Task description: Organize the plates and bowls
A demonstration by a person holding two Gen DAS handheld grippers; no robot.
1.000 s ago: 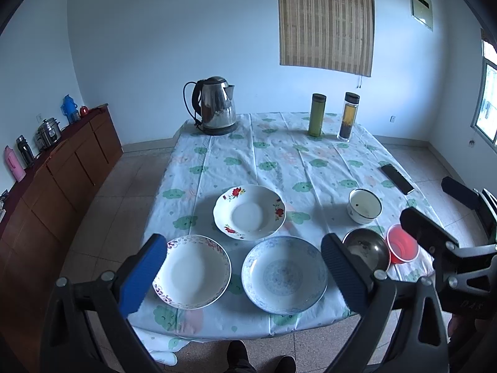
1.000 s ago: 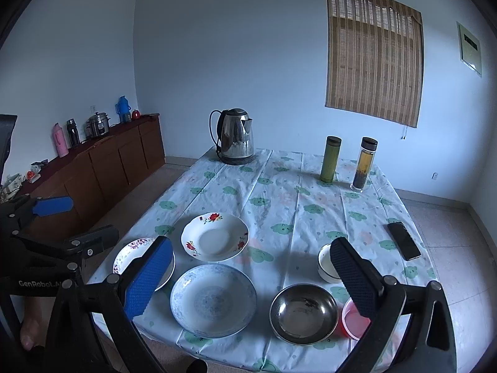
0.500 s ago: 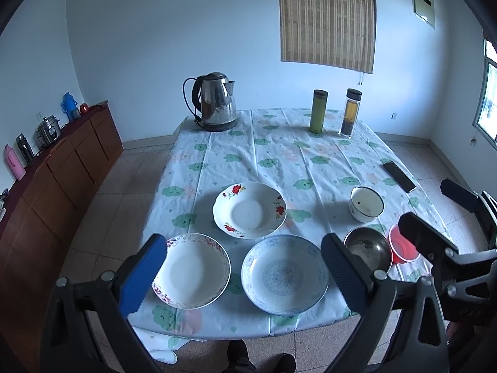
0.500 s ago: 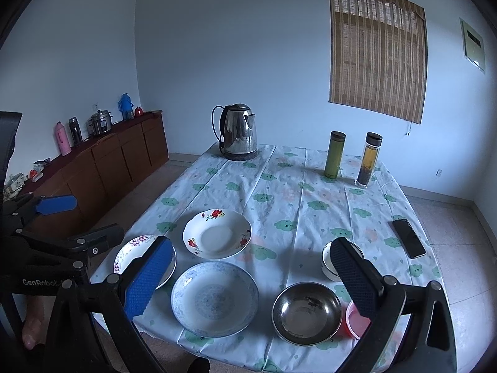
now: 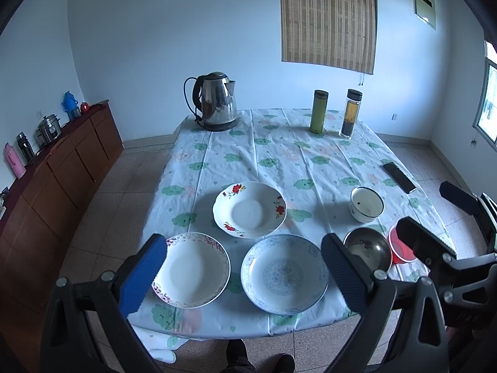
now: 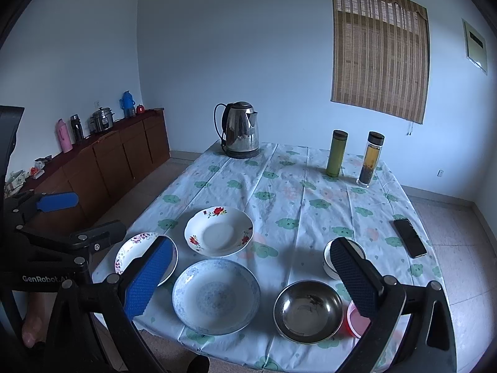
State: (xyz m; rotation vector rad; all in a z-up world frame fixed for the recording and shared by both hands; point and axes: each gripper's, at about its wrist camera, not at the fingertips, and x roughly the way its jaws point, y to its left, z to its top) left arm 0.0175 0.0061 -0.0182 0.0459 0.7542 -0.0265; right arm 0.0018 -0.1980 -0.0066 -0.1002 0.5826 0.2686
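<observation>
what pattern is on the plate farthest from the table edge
Red flowers with green leaves on white, clearest in left wrist view.

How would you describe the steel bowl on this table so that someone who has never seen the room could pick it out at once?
Start at the table with the cloud-print cloth and go to its near edge. Three plates sit toward the left there; toward the right corner are three bowls. The steel bowl is the shiny unpainted metal one, between the blue-patterned plate and the small red bowl, in front of the white enamel bowl.

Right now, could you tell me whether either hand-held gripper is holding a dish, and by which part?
Nothing is held. The left hand-held gripper and the right hand-held gripper are both open above the table's near edge, with nothing between their fingers.
</observation>
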